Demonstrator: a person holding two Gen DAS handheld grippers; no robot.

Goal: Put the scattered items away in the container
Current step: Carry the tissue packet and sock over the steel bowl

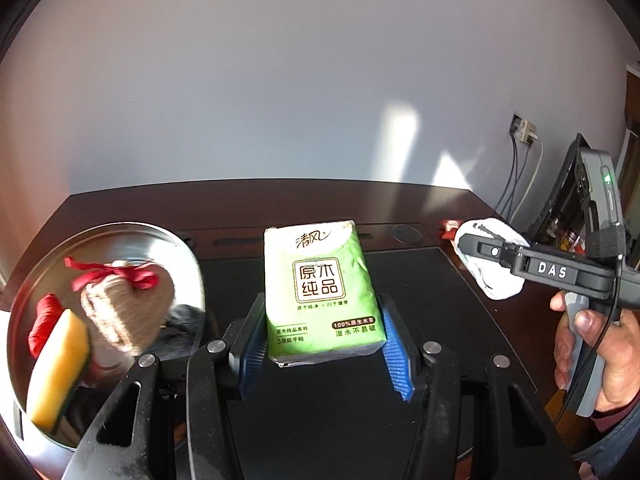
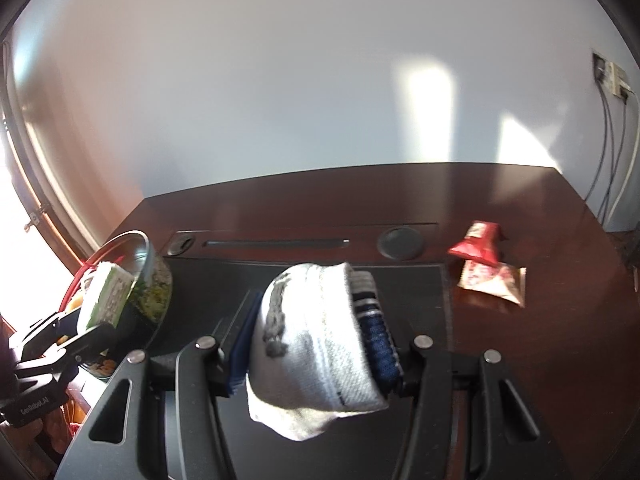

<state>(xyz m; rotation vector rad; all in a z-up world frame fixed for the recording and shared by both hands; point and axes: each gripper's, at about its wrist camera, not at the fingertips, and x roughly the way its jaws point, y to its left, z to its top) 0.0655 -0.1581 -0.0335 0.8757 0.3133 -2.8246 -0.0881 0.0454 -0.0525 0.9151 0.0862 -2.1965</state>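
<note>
Clamped between the blue ribbed pads of the left gripper (image 1: 324,344) is one green tissue pack (image 1: 320,288), upright and clear of the black desk mat (image 1: 420,300) beneath it. Jaws of the right gripper (image 2: 316,336) are closed on one rolled white sock (image 2: 316,344) with a navy-striped cuff, also held above the mat. At the near left stands one steel bowl (image 1: 132,236), the container; inside it lie one yellow sponge (image 1: 60,364), one twine-wound heart with a red ribbon (image 1: 128,304) and one red bundle (image 1: 44,320). In the right wrist view, the tissue pack sits just beside the bowl's rim. The mat between the two grippers and the far slotted strip of the brown desk (image 2: 540,340) lies open. Two snack packets remain on the desk at the far right: one red packet (image 2: 478,244) and one pale packet (image 2: 494,280), touching each other, just beyond the mat's right edge.
</note>
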